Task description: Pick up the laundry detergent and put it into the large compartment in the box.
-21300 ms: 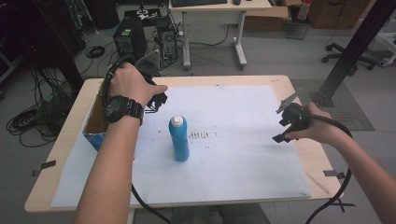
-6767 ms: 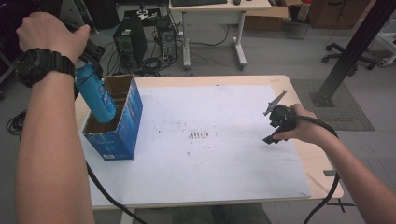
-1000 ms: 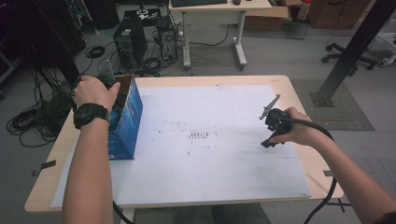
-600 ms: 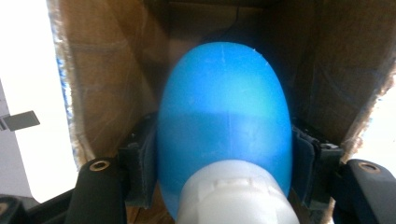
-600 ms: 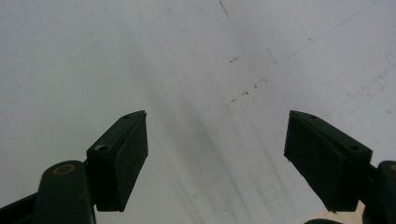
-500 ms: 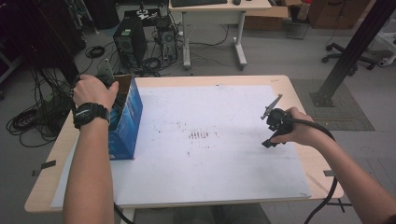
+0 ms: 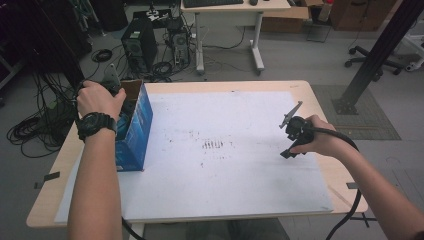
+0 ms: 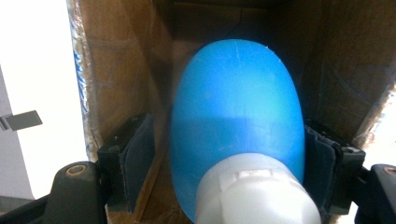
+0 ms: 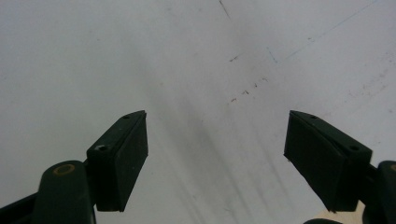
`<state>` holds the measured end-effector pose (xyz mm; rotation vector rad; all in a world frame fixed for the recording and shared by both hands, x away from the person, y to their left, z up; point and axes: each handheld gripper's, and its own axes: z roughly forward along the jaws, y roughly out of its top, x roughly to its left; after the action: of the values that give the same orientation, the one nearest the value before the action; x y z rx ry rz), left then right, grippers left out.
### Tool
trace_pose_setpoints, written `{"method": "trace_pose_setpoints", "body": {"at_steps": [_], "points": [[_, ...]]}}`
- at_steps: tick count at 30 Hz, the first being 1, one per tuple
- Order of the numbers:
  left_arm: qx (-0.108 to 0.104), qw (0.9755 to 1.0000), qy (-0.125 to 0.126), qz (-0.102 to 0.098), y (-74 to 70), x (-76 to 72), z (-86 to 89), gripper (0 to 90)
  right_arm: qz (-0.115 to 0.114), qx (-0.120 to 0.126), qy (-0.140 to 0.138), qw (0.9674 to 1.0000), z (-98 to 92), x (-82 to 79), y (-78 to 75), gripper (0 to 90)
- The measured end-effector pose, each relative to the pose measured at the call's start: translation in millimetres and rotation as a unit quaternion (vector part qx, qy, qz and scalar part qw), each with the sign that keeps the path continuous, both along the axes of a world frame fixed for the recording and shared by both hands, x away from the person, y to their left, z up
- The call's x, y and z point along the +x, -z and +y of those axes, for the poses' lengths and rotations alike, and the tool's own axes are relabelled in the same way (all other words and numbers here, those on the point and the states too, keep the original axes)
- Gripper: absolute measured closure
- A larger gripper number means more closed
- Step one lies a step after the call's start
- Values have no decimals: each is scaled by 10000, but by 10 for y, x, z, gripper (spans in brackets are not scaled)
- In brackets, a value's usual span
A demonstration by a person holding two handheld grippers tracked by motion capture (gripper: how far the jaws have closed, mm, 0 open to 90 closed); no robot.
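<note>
Since a second ago our left gripper's [image 8: 224, 154] jaws have been opening off the blue bottle [image 8: 236, 116], which stands upright inside the blue box [image 7: 135, 130], cap toward us, pads apparently just clear.

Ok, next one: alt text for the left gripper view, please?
A blue bottle with a white cap sits inside a cardboard box, between the left gripper's fingers, which have just been opening; the left pad stands clear of it.

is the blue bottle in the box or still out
In: the left gripper view shows the blue bottle down between the brown walls of the box, cap end toward the camera.
</note>
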<state>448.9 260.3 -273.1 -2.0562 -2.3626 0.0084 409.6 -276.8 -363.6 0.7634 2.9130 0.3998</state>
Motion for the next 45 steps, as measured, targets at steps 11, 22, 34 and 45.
{"method": "trace_pose_setpoints", "body": {"at_steps": [11,22,34,45], "points": [[-63,9999,-131,-40,-46,-15,17,260,12,-9,-4,10000,19,4,9,218],[-147,9997,-177,-103,-73,-31,38,201,16,-2,-18,10000,19,2,22,218],[-58,9996,-205,-164,-129,-53,37,230,28,10,0,10000,11,9,40,218],[-4,9997,-135,-185,-150,-61,-3,303,28,17,7,10000,10,15,33,218]]}}
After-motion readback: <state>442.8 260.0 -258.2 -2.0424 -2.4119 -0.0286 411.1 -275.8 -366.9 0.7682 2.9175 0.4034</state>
